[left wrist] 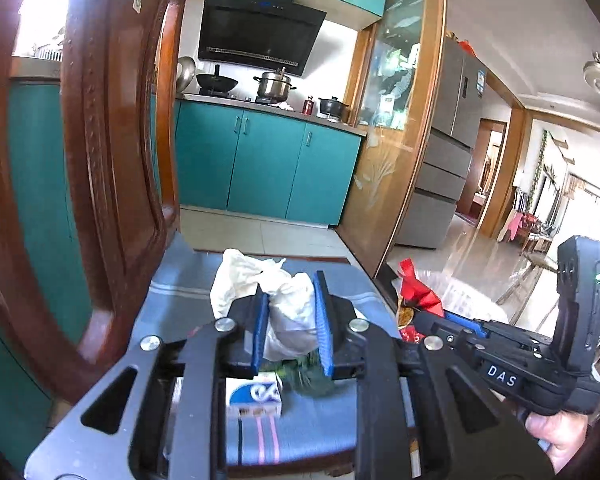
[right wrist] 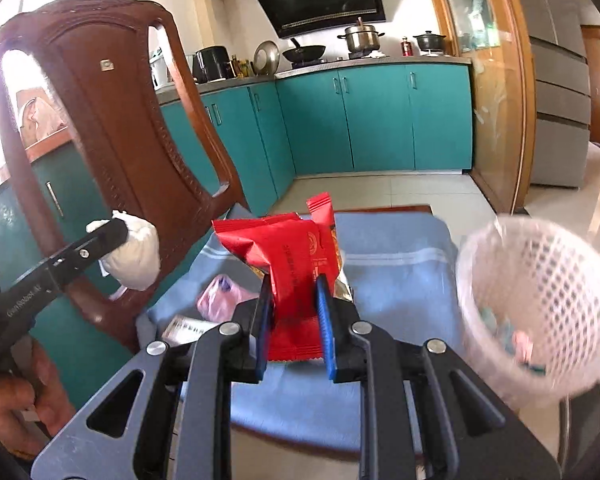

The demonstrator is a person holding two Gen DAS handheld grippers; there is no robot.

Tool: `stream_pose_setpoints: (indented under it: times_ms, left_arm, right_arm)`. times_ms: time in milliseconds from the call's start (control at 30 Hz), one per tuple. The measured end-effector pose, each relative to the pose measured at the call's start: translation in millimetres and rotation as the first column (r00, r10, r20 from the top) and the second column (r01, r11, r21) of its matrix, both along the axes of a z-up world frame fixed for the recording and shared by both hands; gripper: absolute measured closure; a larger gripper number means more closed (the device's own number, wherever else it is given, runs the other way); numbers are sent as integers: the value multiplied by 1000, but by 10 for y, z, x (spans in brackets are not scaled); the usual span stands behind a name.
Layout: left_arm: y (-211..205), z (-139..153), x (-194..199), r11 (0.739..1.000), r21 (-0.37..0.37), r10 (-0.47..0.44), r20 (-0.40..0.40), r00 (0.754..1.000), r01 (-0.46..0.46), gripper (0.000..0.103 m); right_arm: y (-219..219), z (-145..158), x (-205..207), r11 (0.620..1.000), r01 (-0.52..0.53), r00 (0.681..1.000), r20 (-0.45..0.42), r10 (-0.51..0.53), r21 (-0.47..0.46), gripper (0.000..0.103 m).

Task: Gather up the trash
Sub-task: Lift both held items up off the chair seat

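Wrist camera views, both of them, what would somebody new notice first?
Probably the red snack wrapper pinched upright in the right gripper, bright against the blue cloth on the seat below. Next, the white crumpled bag clamped in the left gripper, and the blurred white mesh basket at the right edge.

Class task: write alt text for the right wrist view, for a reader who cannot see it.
The right gripper clamps a red snack packet above a blue cushion, beside a white mesh basket. At left, the left gripper holds a crumpled white bag before a wooden chair.
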State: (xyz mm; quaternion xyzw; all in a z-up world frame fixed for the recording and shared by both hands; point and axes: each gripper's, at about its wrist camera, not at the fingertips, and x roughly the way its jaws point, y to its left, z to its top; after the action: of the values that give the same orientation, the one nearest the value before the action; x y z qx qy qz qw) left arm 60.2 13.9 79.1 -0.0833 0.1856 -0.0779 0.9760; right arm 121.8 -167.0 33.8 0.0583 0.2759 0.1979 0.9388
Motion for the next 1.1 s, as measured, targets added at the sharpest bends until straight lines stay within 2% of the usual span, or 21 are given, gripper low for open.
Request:
stream_pose_setpoints:
  times_ms: [100,267,500,1100]
  left_arm:
    - [-62,-190,-17,1000,23,-11,-36,999,11,81]
    - [-80,-125,54,1000,27,10,-8,1000,-10,80]
    - [-9,-249,122,1000,27,17,-47,999,-16,80]
    - [-24,-267,140,999,43,19,-56,998,-16,79]
  right_arm:
    - [41,-120,-66,1000,1,1000,-14,-2,-19,82]
    - [11,-83,-114,1000,8,1000,13,-8,-3,82]
    - [30,-119,-98,1000,0,1000,2,0,-7,82]
    - [69,-164,-96,1000,-17,1000,-15,17,-25,82]
